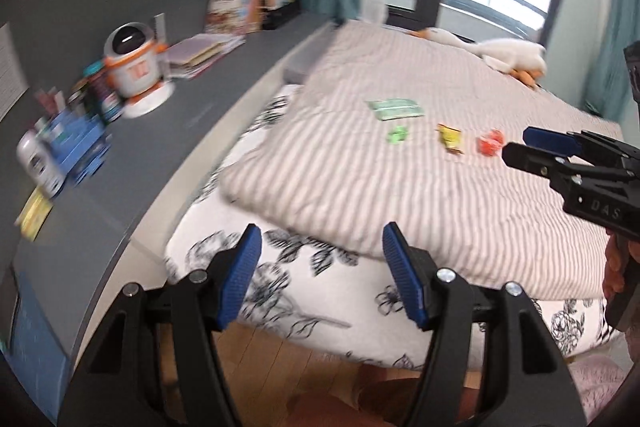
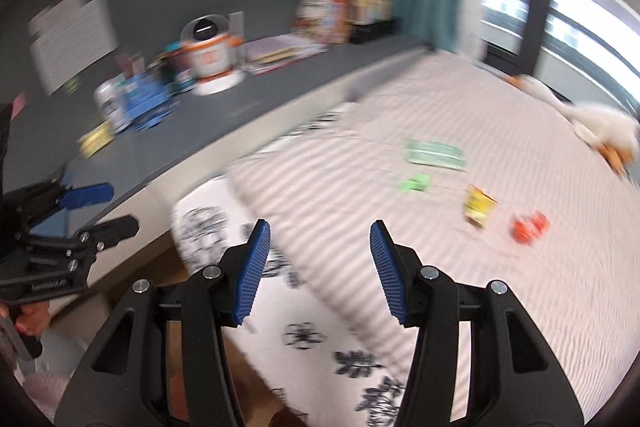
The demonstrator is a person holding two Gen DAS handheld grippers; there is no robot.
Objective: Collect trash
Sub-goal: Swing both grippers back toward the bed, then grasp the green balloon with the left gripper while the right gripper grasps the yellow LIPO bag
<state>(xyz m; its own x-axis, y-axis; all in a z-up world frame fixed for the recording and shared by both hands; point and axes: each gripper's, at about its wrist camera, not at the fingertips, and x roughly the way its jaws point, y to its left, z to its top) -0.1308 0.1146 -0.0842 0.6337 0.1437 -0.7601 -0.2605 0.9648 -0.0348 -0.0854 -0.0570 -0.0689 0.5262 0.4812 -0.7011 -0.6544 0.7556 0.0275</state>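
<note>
Several pieces of trash lie on the striped blanket [image 1: 400, 187]: a flat green wrapper [image 1: 394, 107], a small crumpled green piece [image 1: 397, 135], a yellow wrapper [image 1: 451, 139] and a crumpled red-orange piece [image 1: 490, 143]. The same pieces show blurred in the right wrist view: green wrapper [image 2: 434, 155], green piece [image 2: 414, 183], yellow wrapper [image 2: 478, 207], red piece [image 2: 528, 227]. My left gripper [image 1: 320, 239] is open and empty over the bed's near edge. My right gripper [image 2: 320, 231] is open and empty; in the left wrist view it [image 1: 516, 143] hovers just right of the red piece.
A grey shelf [image 1: 180, 115] runs along the bed's left side with a white-orange robot toy [image 1: 134, 67], books [image 1: 236, 7] and blue boxes [image 1: 76, 143]. A plush goose [image 1: 512, 57] lies at the far end. A floral sheet [image 1: 280, 267] and wood floor [image 1: 300, 367] are below.
</note>
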